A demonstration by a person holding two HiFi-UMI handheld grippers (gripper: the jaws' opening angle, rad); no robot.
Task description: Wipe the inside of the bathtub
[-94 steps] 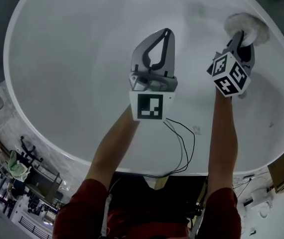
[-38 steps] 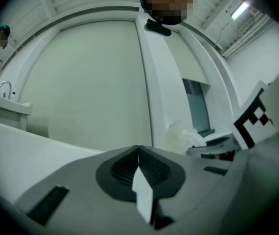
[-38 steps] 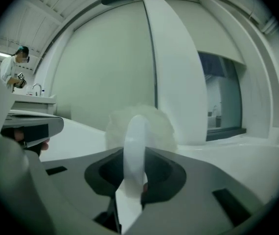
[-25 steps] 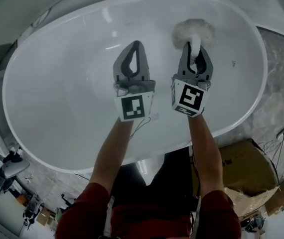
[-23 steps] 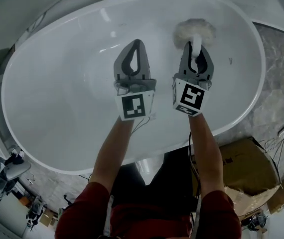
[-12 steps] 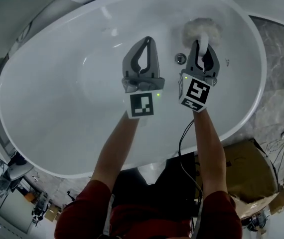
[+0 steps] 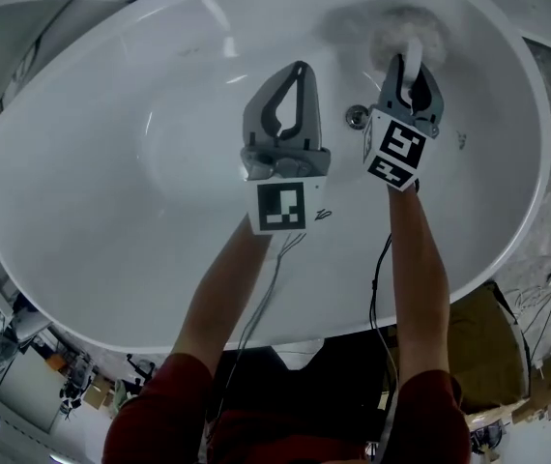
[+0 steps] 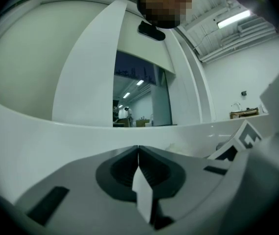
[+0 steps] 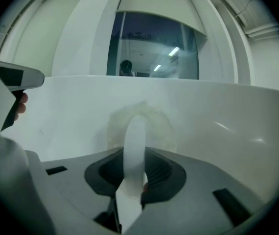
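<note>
My right gripper [image 7: 412,61] clamps the handle of a fluffy brush [image 7: 403,25]; its head lies beyond the jaws, against the far wall of the bathtub [image 7: 82,191]. My left gripper [image 7: 299,68]: jaws together, empty.

The right gripper [image 9: 135,153] sits at 6 o'clock, its dark-padded jaws clamped on a white handle [image 9: 135,136]; the handle rises upright from between them to a fluffy pad [image 9: 162,127] just above centre; the pad presses against the tub wall [image 9: 227,126], a pale band spanning the view from 9 to 3 o'clock; above the tub's rim, toward 12 o'clock, a dark window [image 9: 149,48] shows ceiling lights [image 9: 174,51] and a person's head [image 9: 126,67] in silhouette; at 9 o'clock a grey-white casing [image 9: 13,75] juts in, a fingertip [image 9: 22,103] just below it.
</note>
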